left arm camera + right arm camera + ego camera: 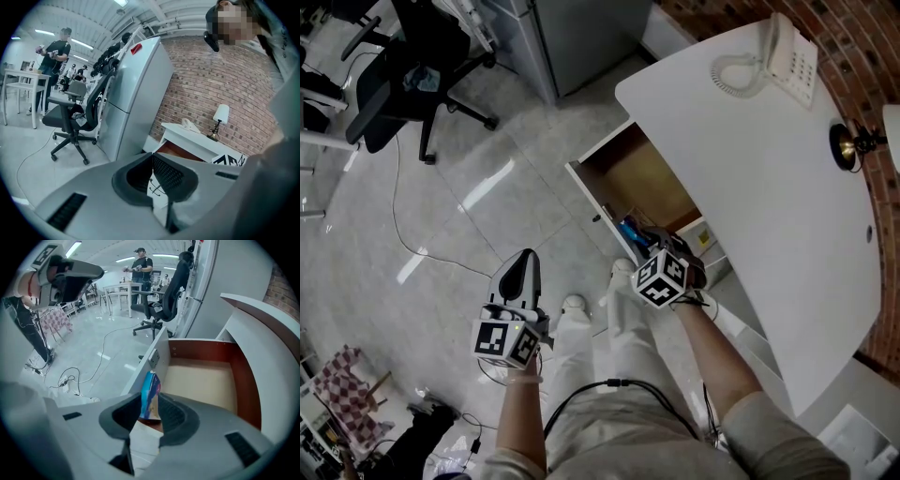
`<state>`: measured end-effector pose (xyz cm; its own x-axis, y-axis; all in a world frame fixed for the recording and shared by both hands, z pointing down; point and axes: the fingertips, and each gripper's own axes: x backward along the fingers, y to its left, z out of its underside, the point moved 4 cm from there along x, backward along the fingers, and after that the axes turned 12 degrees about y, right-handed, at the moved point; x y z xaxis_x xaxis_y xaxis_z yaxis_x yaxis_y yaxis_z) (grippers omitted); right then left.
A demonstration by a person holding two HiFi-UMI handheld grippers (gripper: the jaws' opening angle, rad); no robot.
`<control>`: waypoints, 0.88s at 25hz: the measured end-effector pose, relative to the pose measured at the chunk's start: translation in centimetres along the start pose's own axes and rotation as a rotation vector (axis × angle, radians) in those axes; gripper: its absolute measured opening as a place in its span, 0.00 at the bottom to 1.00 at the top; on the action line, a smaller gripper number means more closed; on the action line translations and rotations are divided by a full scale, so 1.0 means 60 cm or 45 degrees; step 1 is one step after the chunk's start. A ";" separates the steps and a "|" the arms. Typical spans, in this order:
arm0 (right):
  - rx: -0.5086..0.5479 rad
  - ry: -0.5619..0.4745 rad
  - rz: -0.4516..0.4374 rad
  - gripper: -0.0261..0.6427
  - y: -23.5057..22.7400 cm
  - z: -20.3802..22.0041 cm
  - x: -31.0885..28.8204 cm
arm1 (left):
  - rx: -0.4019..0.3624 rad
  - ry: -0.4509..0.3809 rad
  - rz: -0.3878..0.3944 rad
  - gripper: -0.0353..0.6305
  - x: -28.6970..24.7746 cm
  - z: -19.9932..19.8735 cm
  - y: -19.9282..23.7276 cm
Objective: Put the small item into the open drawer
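Observation:
A small blue packet [150, 397] stands upright between the jaws of my right gripper [151, 405], over the front edge of the open drawer [201, 380]. The jaws stand slightly apart and I see no pad pressing on the packet. In the head view the right gripper [647, 244] reaches into the near end of the drawer [637, 173], and the packet [630, 230] shows as a blue spot there. My left gripper [525, 262] hangs over the floor to the left, well away from the drawer. Its jaws [152, 157] are closed together with nothing between them.
The drawer belongs to a white desk [787, 169] carrying a telephone [787, 56] and a small lamp [848, 145]. A grey cabinet [581, 37] stands behind the drawer and a black office chair [403, 84] farther left. Cables lie on the tiled floor [441, 253].

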<state>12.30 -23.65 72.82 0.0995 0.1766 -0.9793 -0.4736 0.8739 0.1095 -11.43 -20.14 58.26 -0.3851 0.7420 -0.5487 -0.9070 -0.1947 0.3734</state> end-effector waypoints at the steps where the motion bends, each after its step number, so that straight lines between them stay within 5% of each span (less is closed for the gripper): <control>1: -0.019 -0.009 -0.005 0.21 0.001 0.000 0.005 | -0.005 0.006 -0.002 0.06 0.001 0.000 0.001; 9: -0.189 -0.128 -0.008 0.16 -0.006 -0.003 0.067 | -0.056 -0.015 0.039 0.06 0.005 -0.030 -0.013; 22: -0.288 -0.446 0.075 0.05 -0.014 -0.035 0.201 | -0.130 -0.071 0.067 0.06 0.040 -0.069 -0.028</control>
<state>12.04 -23.20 60.56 0.3393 0.4006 -0.8511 -0.6639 0.7429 0.0851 -11.55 -20.71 53.21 -0.4255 0.7630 -0.4867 -0.8994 -0.2969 0.3208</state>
